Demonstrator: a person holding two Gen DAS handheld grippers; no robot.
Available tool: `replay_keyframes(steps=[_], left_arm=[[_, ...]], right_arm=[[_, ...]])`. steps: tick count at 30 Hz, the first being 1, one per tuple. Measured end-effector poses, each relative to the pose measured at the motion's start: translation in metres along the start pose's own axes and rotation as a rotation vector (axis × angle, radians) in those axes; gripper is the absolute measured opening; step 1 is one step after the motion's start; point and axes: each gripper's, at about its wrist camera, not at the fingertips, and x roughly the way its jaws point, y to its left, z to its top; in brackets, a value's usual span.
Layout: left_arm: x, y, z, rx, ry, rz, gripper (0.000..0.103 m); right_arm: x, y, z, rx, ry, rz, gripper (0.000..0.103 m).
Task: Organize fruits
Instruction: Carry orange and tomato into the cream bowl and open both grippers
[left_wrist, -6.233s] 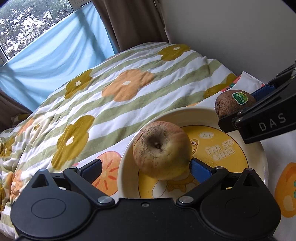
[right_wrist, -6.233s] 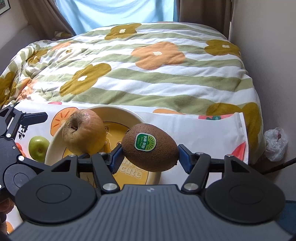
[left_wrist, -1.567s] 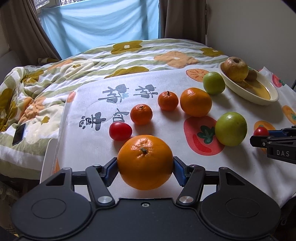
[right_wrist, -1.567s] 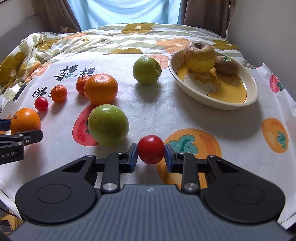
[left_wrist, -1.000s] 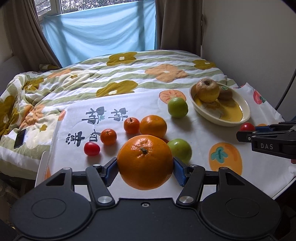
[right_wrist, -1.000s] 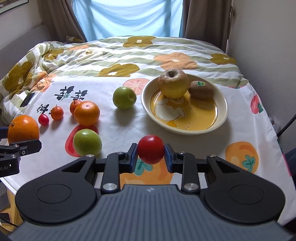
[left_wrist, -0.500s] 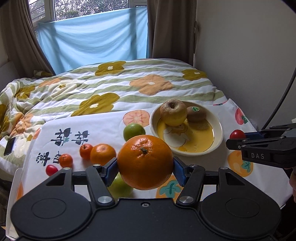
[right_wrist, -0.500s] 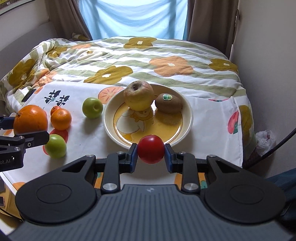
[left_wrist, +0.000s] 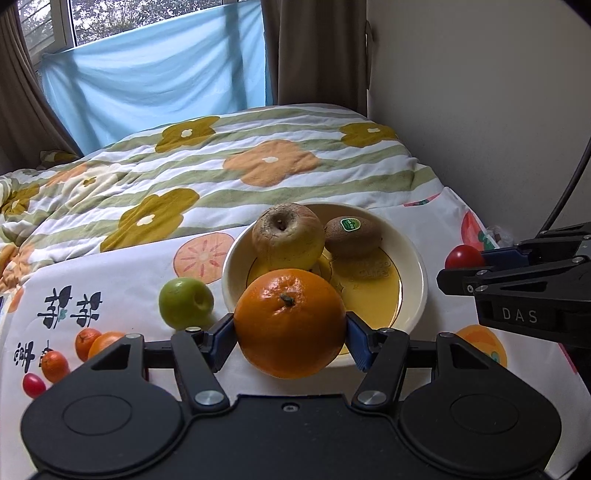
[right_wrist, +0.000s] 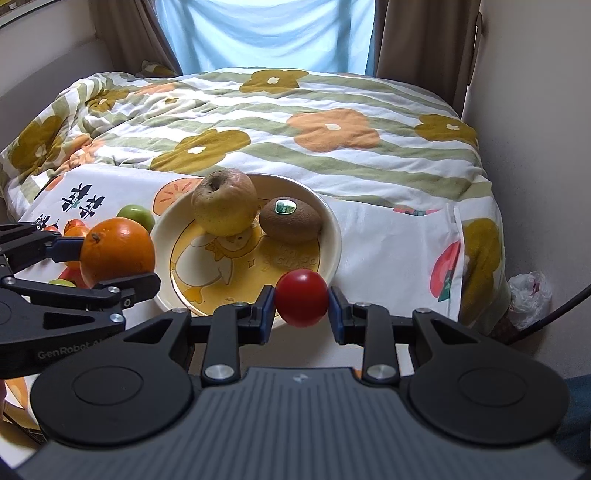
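My left gripper is shut on a large orange and holds it above the near left rim of the cream and yellow plate. My right gripper is shut on a small red tomato, held above the plate's near right rim. On the plate lie a wrinkled yellow apple and a brown kiwi with a green sticker. The left gripper with the orange also shows at the left of the right wrist view.
A green apple, small oranges and a small tomato lie on the fruit-print cloth left of the plate. A flowered quilt lies behind. A wall stands at the right.
Both grippers have moved forward toward the plate with their fruit held; the plate looks larger and nearer in both views.
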Motion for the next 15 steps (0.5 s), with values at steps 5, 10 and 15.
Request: replay_keyframes(steps=[5,10,15], left_arm=[[0.030,-0.011,0.006,0.031,0.029,0.031,0.066],[0.057,-0.012,0.008,0.041,0.064,0.041,0.066],[0.073,-0.011,0.010,0.027,0.096,0.042,0.066]], right_arm=[[0.019,-0.010,0.005,-0.011,0.016,0.011,0.045],[0.035,-0.014,0.009,-0.016,0.027,0.020,0.045],[0.046,-0.016,0.011,-0.020,0.036,0.027,0.045]])
